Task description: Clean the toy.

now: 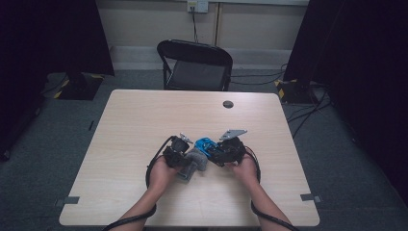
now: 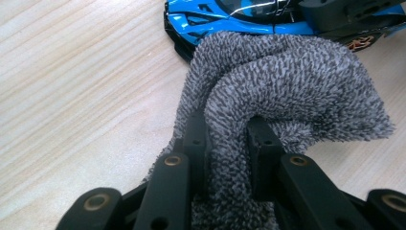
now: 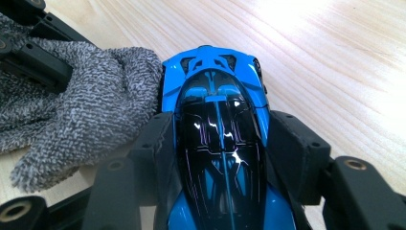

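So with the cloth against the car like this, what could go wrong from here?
1. The left gripper pinches only a fold of the grey cloth; a hard rub could pull it free.
2. The right gripper clamps the glossy blue toy car by its sides; sideways wiping pressure might twist it loose.
3. The black jaws sit close together, so they could knock the car's bodywork.
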`<state>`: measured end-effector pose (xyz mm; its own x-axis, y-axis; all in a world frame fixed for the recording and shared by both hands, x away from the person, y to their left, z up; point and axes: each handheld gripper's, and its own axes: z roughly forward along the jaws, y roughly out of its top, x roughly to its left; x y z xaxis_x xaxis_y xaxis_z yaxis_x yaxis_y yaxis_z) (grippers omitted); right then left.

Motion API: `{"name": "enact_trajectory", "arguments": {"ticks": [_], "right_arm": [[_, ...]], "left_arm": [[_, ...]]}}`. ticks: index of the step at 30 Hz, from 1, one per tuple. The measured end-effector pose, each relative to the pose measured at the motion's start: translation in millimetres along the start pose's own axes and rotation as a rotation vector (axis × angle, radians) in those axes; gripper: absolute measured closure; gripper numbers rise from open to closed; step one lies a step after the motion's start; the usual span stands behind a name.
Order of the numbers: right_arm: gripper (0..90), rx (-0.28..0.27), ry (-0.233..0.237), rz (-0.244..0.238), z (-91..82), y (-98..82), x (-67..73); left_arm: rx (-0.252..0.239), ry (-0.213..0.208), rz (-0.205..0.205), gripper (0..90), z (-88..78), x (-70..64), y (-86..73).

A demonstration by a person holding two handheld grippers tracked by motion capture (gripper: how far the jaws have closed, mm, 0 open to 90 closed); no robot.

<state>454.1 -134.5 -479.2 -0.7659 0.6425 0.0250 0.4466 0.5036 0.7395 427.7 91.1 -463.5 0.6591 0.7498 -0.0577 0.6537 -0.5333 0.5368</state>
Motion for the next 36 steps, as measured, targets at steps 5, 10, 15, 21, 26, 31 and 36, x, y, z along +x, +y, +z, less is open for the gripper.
{"name": "enact_trajectory", "arguments": {"ticks": [5, 10, 15, 21, 26, 31, 36], "right_arm": [[43.3, 0.001, 0.002, 0.001, -0.1, 0.0, -0.2], [43.3, -0.001, 0.002, 0.001, 0.0, -0.2, -0.2], [43.3, -0.004, 0.001, 0.003, -0.1, -0.5, -0.1], [43.3, -0.005, -0.001, 0.003, -0.1, -0.7, 0.0], [43.3, -0.006, -0.001, 0.005, -0.2, -0.8, 0.1], [43.3, -0.007, -0.001, 0.008, -0.2, -1.1, 0.3], [43.3, -0.006, -0.003, 0.008, -0.2, -1.0, 0.5]], "left_arm": [[0.005, 0.013, 0.002, 73.9, -0.9, 0.7, 0.7], [-0.001, 0.013, -0.021, 73.9, -2.0, 6.7, -1.9], [-0.008, 0.013, -0.042, 73.9, -2.1, 9.2, -3.0], [-0.007, 0.017, -0.050, 73.9, -4.1, 13.9, -3.2], [-0.002, 0.025, -0.060, 73.9, -6.1, 20.8, -5.1], [-0.005, 0.031, -0.076, 73.9, -8.1, 26.0, -7.4], [-0.012, 0.037, -0.090, 73.9, -11.0, 30.9, -7.7]]}}
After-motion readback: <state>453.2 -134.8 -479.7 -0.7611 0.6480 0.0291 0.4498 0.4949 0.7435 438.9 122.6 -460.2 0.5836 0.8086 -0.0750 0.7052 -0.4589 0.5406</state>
